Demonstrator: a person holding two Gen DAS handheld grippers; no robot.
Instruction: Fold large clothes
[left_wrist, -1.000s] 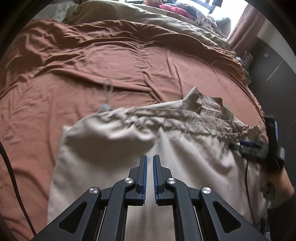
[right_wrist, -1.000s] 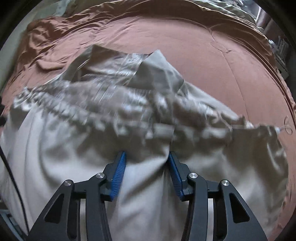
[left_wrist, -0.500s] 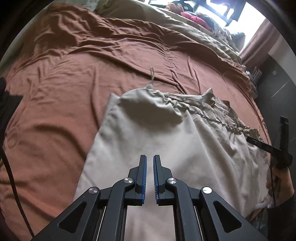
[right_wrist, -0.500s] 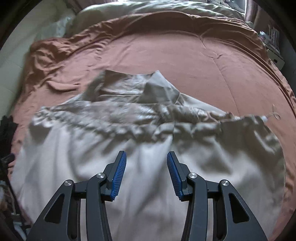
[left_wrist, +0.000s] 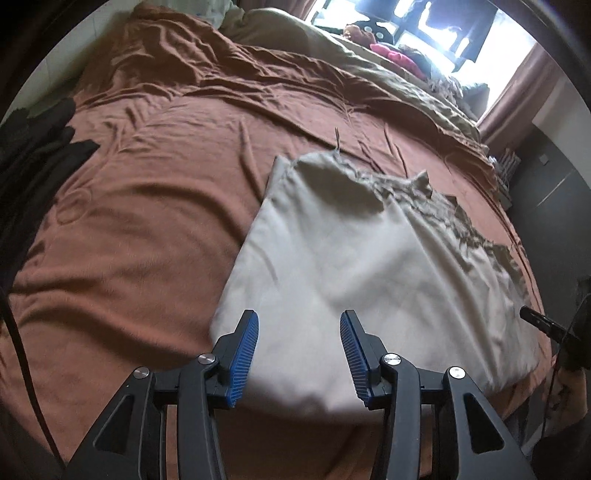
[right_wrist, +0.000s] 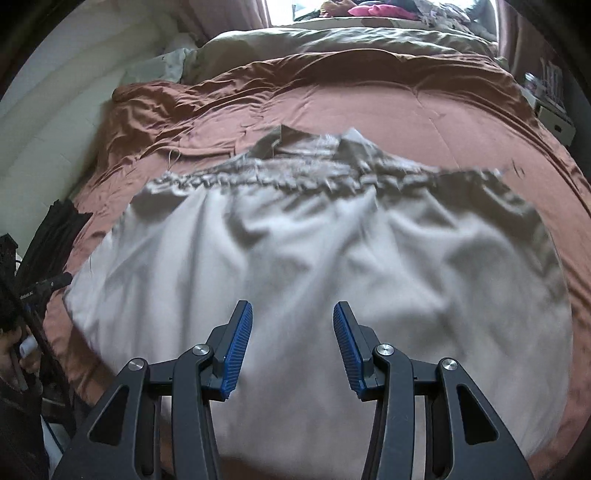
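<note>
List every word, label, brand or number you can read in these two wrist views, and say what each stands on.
Small white lettering on the black body of the left gripper, seen in the right wrist view: too blurred to read.
Beige drawstring garment, rust-brown bedspread: no text shows.

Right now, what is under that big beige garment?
The beige cloth garment lies on the wrinkled rust-brown bedspread, which shows all around it. Anything between them is covered.

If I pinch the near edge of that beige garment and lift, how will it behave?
The beige garment will probably drape limply: it lies creased on the brown bedspread. Its gathered far edge may bunch. The smooth sheen suggests that it could slip from a shallow pinch.
</note>
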